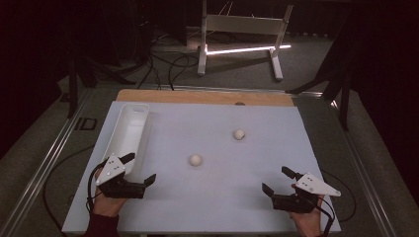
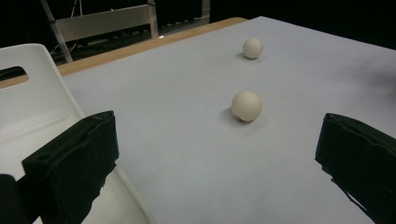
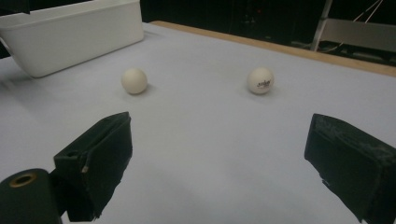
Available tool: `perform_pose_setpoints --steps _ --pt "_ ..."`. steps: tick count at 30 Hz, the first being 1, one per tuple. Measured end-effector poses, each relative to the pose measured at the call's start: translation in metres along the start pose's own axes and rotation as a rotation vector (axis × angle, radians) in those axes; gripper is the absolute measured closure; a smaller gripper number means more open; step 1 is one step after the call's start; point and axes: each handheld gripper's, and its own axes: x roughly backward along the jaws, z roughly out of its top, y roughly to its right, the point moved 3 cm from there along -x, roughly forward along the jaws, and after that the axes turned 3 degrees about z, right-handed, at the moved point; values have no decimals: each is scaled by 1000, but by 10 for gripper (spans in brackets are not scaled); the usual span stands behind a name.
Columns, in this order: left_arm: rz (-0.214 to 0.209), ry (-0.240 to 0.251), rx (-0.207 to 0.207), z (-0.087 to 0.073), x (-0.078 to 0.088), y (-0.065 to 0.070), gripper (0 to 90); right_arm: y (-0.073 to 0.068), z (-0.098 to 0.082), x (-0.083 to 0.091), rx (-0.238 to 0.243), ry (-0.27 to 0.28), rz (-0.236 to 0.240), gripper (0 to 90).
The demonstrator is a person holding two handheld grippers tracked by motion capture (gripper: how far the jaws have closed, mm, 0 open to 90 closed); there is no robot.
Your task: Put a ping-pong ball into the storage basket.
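Two white balls lie apart on the pale table: the near ball (image 1: 195,160) (image 2: 246,106) (image 3: 134,80) in the middle and the far ball (image 1: 239,134) (image 2: 252,47) (image 3: 260,80) beyond it to the right. A long white tray (image 1: 129,129) (image 2: 28,107) (image 3: 74,35) stands along the left side. My left gripper (image 1: 140,169) (image 2: 217,158) rests at the front left beside the tray's near end, open and holding nothing. At the front right my right gripper (image 1: 277,179) (image 3: 219,158) is open too, nothing between its jaws, both balls well ahead of it.
The table (image 1: 222,197) has a wooden strip (image 1: 197,97) along its far edge. Past it, on the dark floor, stand a white metal frame (image 1: 242,29) and loose cables (image 1: 168,64). Bare tabletop lies between the two grippers.
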Motion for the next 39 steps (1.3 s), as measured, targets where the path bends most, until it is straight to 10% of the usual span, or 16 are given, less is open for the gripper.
perform_pose_setpoints --steps 39 --pt "-22 -6 -17 42 -7 11 2 -2 1 -1 -6 8 -24 72"
